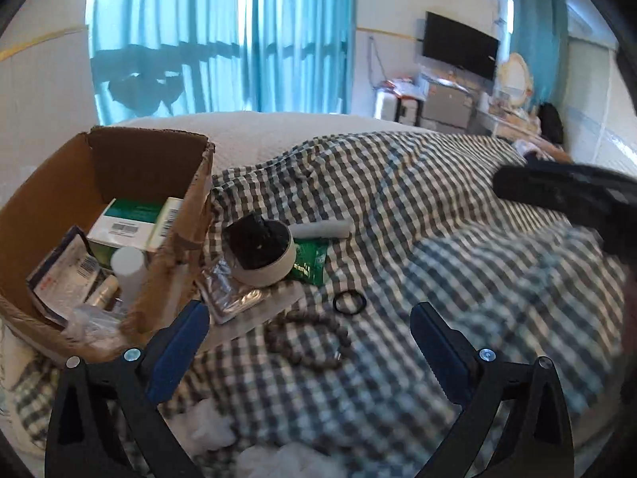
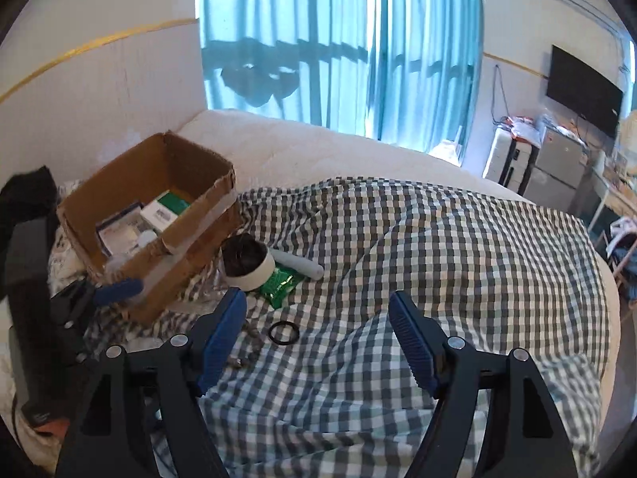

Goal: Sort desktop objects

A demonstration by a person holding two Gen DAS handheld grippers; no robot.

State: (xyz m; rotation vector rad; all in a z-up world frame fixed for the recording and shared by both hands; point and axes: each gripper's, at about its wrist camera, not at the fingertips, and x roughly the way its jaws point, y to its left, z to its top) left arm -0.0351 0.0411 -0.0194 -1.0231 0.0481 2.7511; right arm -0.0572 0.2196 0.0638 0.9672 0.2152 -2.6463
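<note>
On the checked blanket (image 1: 418, 199) lie a black ring (image 1: 349, 302), a string of brown beads (image 1: 308, 334), a round white tub (image 1: 264, 253) with dark contents, a green packet (image 1: 312, 261), a pale tube (image 1: 322, 229) and a foil packet (image 1: 227, 294). My left gripper (image 1: 314, 330) is open just short of the beads, with nothing between its pads. My right gripper (image 2: 318, 318) is open too, with the black ring (image 2: 283, 333) lying below its gap, nearer the left pad. The beads (image 2: 249, 344) are half hidden behind that pad.
An open cardboard box (image 1: 119, 167) stands at the left, holding a green-and-white carton (image 1: 135, 219), a white bottle (image 1: 127, 267) and packets. In the right wrist view, a blue fingertip (image 2: 119, 288) of the left gripper shows beside the box (image 2: 187, 263). White wadding (image 1: 211, 426) lies near.
</note>
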